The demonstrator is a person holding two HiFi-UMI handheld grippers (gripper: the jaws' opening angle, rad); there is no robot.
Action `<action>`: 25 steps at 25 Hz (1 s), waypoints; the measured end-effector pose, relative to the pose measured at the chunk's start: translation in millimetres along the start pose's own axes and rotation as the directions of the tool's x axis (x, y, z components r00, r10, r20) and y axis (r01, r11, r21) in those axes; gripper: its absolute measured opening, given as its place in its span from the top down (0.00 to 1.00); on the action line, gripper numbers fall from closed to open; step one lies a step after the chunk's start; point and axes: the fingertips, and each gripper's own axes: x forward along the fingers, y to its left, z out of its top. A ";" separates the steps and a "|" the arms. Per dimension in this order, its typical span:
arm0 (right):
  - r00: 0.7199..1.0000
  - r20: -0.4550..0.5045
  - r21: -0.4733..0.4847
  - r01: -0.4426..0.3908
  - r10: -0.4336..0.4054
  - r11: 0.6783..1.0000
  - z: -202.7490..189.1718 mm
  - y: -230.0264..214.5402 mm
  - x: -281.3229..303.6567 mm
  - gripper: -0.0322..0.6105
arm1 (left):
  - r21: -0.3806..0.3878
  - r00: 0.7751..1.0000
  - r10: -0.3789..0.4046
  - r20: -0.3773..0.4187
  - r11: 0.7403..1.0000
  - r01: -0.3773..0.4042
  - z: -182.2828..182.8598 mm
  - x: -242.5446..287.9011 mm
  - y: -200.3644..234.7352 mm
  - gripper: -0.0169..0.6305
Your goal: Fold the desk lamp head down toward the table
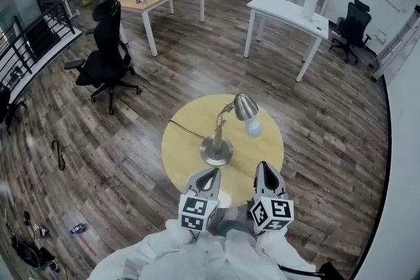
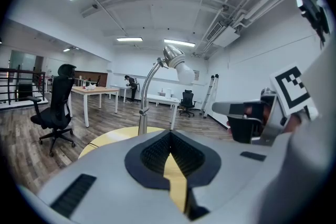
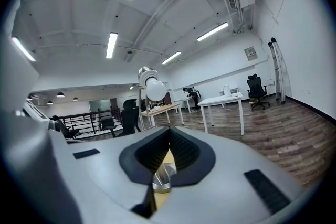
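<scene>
Two grippers are hovering at the near edge of the table (image 1: 178,155): your left gripper (image 1: 210,172) and right gripper (image 1: 264,166), fingers shut together, empty. The desk lamp (image 1: 218,141) is standing upright ahead.

right gripper (image 3: 169,134): jaws seen pressed together, nothing held | lamp base (image 3: 161,177): glimpsed through the gap under the pads, on yellow table (image 3: 160,200) | lamp head (image 3: 145,74) with white bulb (image 3: 155,89): seen above-left of the jaw tips, apart from them | white desk (image 3: 223,99): seen beyond on wood floor (image 3: 283,134)
</scene>
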 end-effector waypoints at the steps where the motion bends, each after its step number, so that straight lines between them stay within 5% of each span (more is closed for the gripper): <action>1: 1.000 0.000 -0.001 -0.005 0.005 1.000 3.0 -5.8 6.1 0.93 | 0.004 1.000 0.016 0.003 1.000 -0.016 1.6 6.7 3.6 0.97; 16: 0.978 -0.009 -0.007 -0.210 0.210 0.978 41.5 -54.0 98.3 0.93 | -0.029 0.969 0.240 0.064 0.971 -0.238 48.8 71.9 54.3 0.97; 21: 0.960 0.013 0.006 -0.279 0.279 0.960 55.6 -58.8 111.1 0.93 | 0.026 0.969 0.237 0.076 0.971 -0.239 24.7 83.0 79.2 0.97; 25: 0.929 0.043 0.050 -0.371 0.369 0.927 78.1 -56.5 114.0 0.93 | 0.058 0.989 0.125 0.075 0.990 -0.129 17.8 97.1 78.5 0.97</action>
